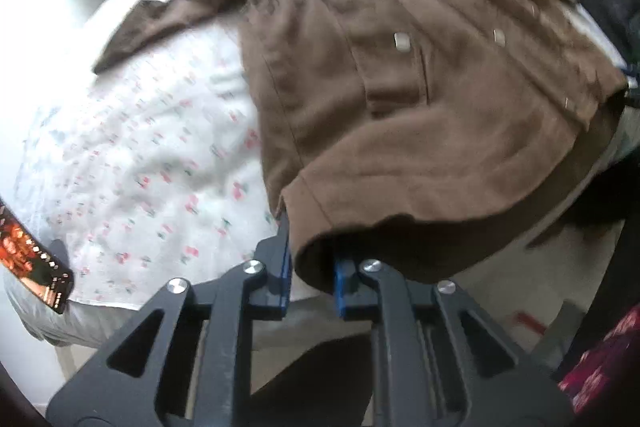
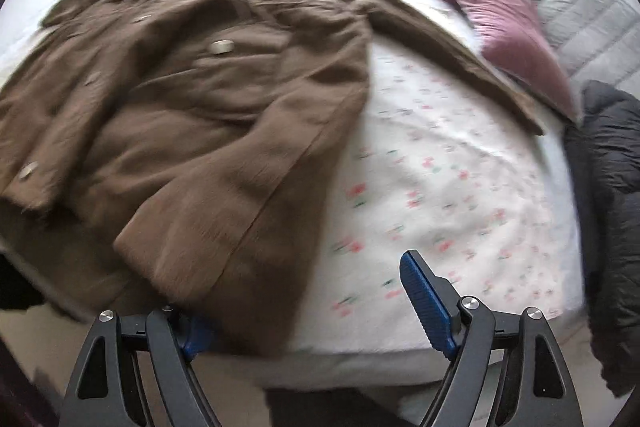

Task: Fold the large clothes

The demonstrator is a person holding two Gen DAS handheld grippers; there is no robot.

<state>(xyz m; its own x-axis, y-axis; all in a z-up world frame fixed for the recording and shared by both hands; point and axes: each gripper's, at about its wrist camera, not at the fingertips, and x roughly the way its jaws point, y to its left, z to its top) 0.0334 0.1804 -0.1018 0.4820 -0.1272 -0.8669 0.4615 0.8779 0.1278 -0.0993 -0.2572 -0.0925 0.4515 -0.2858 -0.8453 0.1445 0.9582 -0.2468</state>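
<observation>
The brown coat [image 1: 400,99] ahead of the left tongs [image 1: 310,267] is thick matt cloth, slightly fuzzy, with shiny metal-looking buttons. The bed sheet [image 2: 440,187] beyond the right tongs [image 2: 312,307] is smooth printed cotton-like cloth. The tongs are matt black plastic with ribbed blue pads [image 2: 424,299].

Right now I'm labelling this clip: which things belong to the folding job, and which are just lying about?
Job: brown coat; left gripper, clamped on its hem; right gripper, open at its corner.
Lying about: pink pillow; grey quilt; black jacket; phone.
</observation>
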